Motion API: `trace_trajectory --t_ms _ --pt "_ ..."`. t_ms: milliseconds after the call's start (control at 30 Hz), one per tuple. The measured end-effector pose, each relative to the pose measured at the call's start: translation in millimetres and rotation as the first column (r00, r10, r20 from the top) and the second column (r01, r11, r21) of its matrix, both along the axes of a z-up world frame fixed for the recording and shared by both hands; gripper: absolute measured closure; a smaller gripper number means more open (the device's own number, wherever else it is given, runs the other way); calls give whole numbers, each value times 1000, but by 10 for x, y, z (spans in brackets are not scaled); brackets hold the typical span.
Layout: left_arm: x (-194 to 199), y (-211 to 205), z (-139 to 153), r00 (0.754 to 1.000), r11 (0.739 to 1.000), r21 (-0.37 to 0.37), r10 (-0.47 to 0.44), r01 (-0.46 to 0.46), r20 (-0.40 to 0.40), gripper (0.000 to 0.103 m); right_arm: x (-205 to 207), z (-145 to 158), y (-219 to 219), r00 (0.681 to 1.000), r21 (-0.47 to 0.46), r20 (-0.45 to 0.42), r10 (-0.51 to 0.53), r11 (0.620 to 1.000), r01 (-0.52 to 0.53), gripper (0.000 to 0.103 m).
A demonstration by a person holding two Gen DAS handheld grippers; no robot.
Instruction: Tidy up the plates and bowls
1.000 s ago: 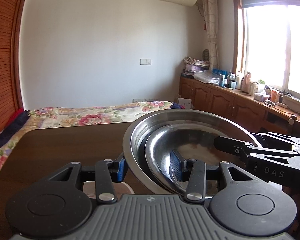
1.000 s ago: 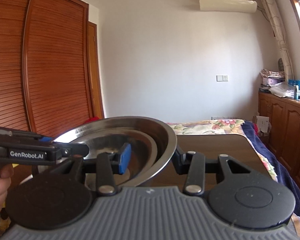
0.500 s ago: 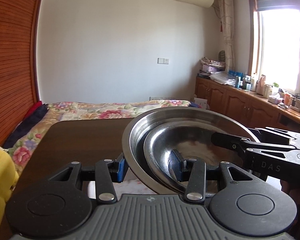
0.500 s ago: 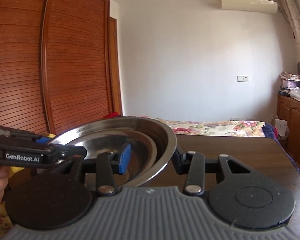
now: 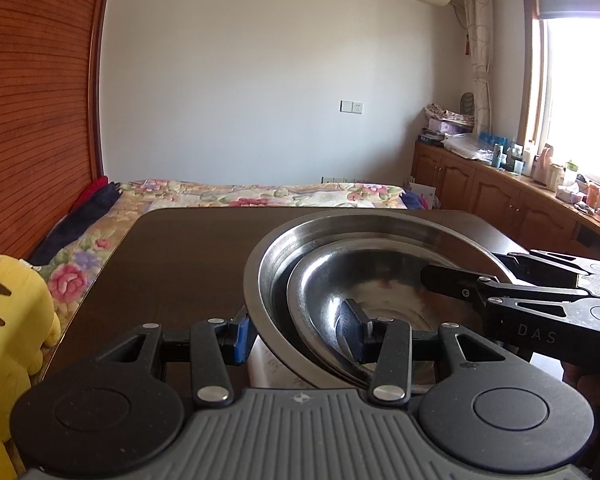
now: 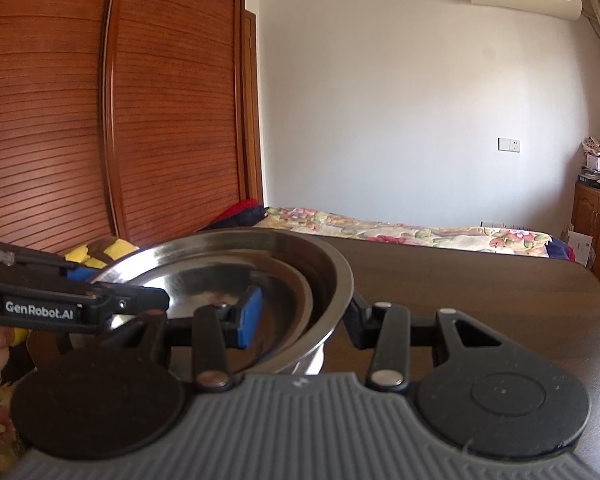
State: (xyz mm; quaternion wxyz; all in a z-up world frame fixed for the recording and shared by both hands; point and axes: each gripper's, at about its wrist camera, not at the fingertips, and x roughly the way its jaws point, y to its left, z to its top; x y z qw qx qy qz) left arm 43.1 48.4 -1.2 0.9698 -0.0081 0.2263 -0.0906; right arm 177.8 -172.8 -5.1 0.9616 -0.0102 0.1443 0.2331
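**Nested steel bowls held at both rims, placing still to do**

Left wrist view: my left gripper [image 5: 298,338] is clamped on the near rim of the large bowl [image 5: 268,280]; the small bowl [image 5: 324,280] sits nested inside it. The right gripper [image 5: 456,280] reaches in from my right.

Right wrist view: my right gripper [image 6: 300,320] pinches the opposite rim. Nesting looks done; whether the stack rests on the worktop [image 6: 460,280] I cannot tell.

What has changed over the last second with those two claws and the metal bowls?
Both claws have swung leftward together, carrying the nested bowls: a yellow plush toy has come into view, and the window has slid towards the edge. Nothing was let go: the left claw and right claw still clamp opposite rims.
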Motion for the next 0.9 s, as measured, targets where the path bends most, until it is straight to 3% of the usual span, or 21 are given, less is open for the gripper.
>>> trace_trajectory --t_ms 567,833,900 --pt "52 80 -180 999 1000 -4 14 -14 -46 56 34 -123 145 999 -24 -50 10 1000 -11 57" --pt "24 49 -170 1000 1000 15 17 -17 -24 55 49 -143 149 998 -4 -63 22 1000 -22 56" --pt "13 34 -176 1000 1000 23 18 -18 -19 45 51 -144 137 998 -5 -62 21 1000 -21 56"
